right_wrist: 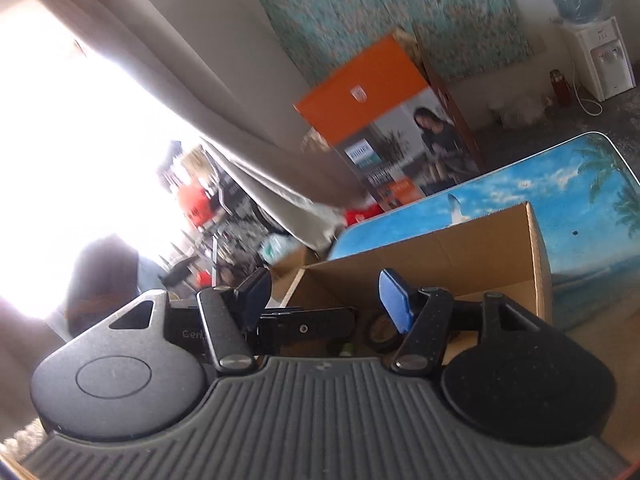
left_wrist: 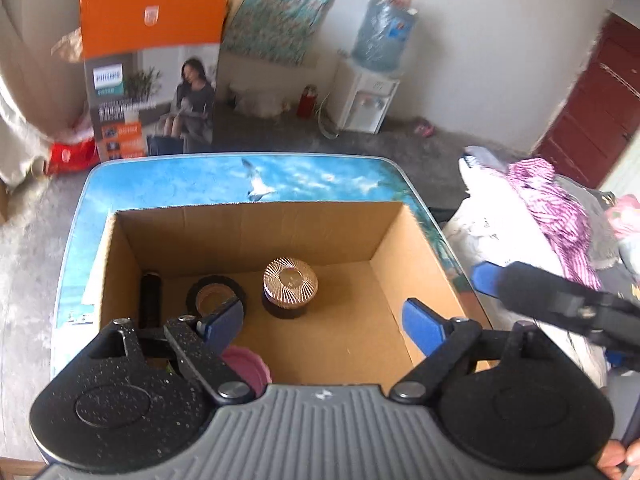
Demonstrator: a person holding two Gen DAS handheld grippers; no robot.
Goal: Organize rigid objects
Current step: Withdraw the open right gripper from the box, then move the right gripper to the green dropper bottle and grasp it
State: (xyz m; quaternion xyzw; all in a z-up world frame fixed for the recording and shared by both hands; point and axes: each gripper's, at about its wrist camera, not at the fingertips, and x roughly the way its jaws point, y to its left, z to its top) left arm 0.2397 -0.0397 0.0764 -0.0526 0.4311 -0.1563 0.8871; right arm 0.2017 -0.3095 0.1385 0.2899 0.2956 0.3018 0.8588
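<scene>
Right, quick pass, clock directions read off the left wrist view.
Box: open cardboard box (left_wrist: 256, 232) sits on the blue sky-print table (left_wrist: 168, 176), flaps not visible, floor mostly bare on the 3 o'clock half.
Done so far: judging by contents, several rigid items are already in, namely a copper-lidded jar (left_wrist: 290, 289) near box centre, a black tape roll (left_wrist: 216, 295) just at its 9 o'clock, a dark cylinder (left_wrist: 150, 300) against the 9 o'clock wall, and a pink round lid (left_wrist: 247, 369) at 6 o'clock, half hidden behind my finger.
Left to do: can't tell; no loose items visible on the table in either view, so I'd guess the job is late or I'm between fetches.
Left gripper (left_wrist: 324, 326): mine, hovering above the near rim of the box, aimed down and forward into it; jaws spread wide, nothing between the blue pads (left_wrist: 420, 326).
Left pose: roughly level, tilted down; left pad overlaps the tape roll in view, contact not evident.
Right gripper (right_wrist: 320, 300): jaws apart, empty, blue pads clear of everything.
Right pose: rolled hard, horizon tilted; it sits outside the box at about 3 o'clock, pointing across the rim toward the tape roll inside.
Right gripper in left view: black body with blue tip (left_wrist: 486, 278) comes in from 3 o'clock, blurred, above the box's right wall.
Background: orange Philips carton (left_wrist: 152, 76) at 11 o'clock, water dispenser (left_wrist: 370, 100) at 1 o'clock, clothes pile (left_wrist: 540, 208) at 3 o'clock.
</scene>
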